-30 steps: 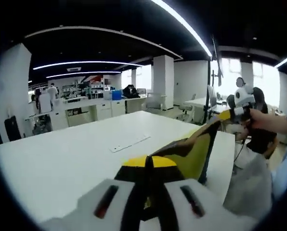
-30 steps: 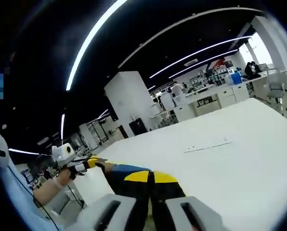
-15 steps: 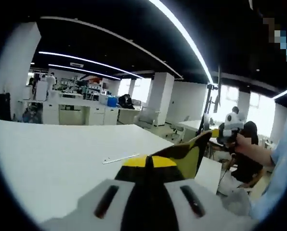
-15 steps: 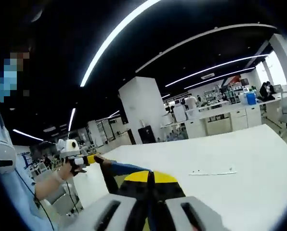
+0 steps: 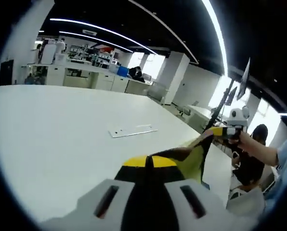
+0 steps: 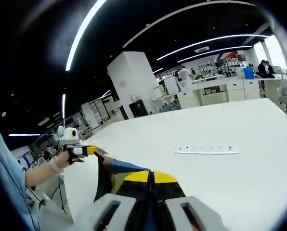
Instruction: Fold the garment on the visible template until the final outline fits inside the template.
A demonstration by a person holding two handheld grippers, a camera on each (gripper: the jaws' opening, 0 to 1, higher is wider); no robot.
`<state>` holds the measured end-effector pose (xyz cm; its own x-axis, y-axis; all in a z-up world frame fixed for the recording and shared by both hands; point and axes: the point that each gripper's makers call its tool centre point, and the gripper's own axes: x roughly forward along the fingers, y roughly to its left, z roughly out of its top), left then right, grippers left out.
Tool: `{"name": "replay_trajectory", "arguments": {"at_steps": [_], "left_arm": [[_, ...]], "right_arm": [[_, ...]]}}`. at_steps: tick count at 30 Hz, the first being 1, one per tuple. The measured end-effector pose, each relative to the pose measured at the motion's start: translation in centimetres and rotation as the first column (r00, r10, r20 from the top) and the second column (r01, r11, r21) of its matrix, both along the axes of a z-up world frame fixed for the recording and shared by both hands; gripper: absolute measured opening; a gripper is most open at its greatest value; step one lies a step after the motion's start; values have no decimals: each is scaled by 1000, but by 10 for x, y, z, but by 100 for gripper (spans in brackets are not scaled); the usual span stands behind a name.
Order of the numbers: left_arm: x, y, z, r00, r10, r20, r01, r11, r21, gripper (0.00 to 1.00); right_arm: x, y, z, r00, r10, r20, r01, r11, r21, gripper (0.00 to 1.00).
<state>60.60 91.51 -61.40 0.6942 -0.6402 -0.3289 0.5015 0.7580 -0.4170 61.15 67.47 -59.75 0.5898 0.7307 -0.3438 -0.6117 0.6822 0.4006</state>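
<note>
A dark garment with yellow-green and blue parts [image 5: 194,156] hangs stretched in the air between my two grippers, above the white table [image 5: 57,139]. My left gripper [image 5: 150,162] is shut on one end of it, the cloth pinched between its yellow tips. At the far end the right gripper [image 5: 224,132], held in a person's hand, grips the other corner. In the right gripper view my right gripper [image 6: 152,177] is shut on the garment [image 6: 119,169]. The cloth runs left from there to the left gripper [image 6: 88,151].
A thin white strip [image 5: 133,130] lies flat on the table; in the right gripper view the strip [image 6: 208,150] is ahead and to the right. Behind the table [image 6: 240,125] are pillars, desks, shelves and people. A seated person [image 5: 252,154] is past the table's edge.
Both views have tipped down toward the table, so more of its top shows. The garment stays stretched between the two shut grippers.
</note>
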Motion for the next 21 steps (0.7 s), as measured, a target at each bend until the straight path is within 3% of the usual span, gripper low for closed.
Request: {"name": "replay_trajectory", "arguments": {"at_steps": [3, 8, 12, 15, 21], "left_arm": [[14, -8, -25, 1000, 8, -22, -7, 1000, 28, 0], [39, -9, -77, 992, 49, -116, -41, 997, 72, 0], [49, -15, -108, 986, 51, -158, -32, 993, 117, 0], [53, -16, -123, 982, 54, -182, -30, 990, 135, 0], [60, -16, -140, 976, 70, -209, -40, 989, 144, 0]], "right_arm": [[21, -2, -24, 1000, -2, -30, 1, 1000, -19, 0], [54, -6, -76, 992, -31, -122, 26, 998, -49, 0], [64, -3, -110, 983, -42, -179, 28, 997, -78, 0], [65, -2, -130, 979, -46, -201, 19, 991, -136, 0], [67, -1, -146, 970, -71, -231, 36, 988, -154, 0]]}}
